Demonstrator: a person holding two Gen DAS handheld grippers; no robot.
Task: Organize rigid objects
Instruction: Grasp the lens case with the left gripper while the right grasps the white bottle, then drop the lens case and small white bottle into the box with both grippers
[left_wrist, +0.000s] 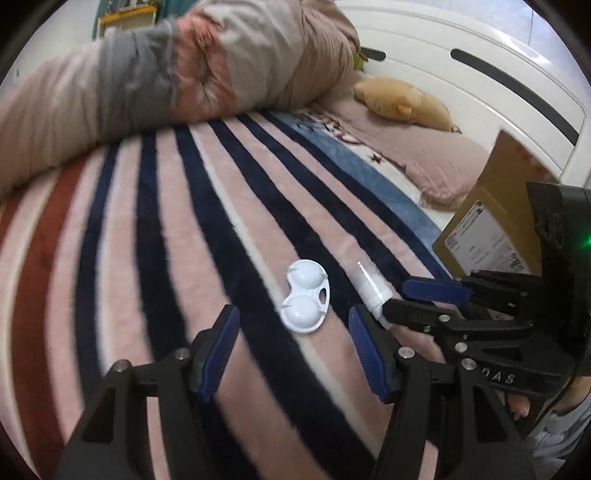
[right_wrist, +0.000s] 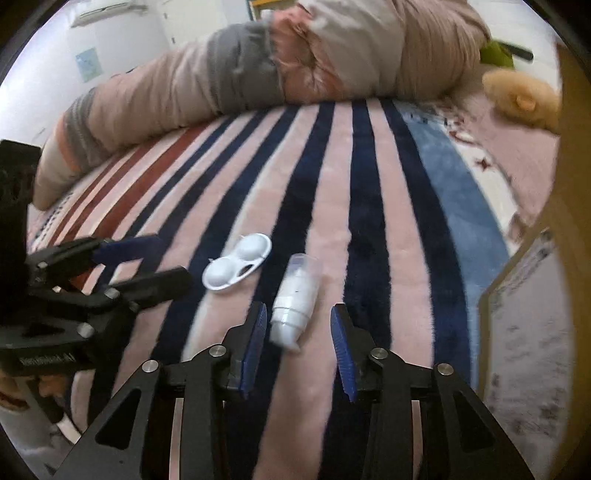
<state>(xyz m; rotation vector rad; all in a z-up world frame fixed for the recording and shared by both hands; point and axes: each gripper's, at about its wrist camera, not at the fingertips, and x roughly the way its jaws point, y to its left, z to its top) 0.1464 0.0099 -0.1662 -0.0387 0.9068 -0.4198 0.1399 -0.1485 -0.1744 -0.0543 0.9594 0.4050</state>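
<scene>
A white two-cup lens case lies on the striped blanket, just ahead of my open left gripper. A small white bottle lies on its side to its right, its near end between the fingers of my open right gripper. In the right wrist view the bottle lies partly between my open right gripper's blue pads, not clamped. The lens case is to its left, with the left gripper beside it, open and empty.
A cardboard box with a printed label stands at the right, also in the right wrist view. A rolled quilt lies across the far side. A tan plush toy rests near the white headboard.
</scene>
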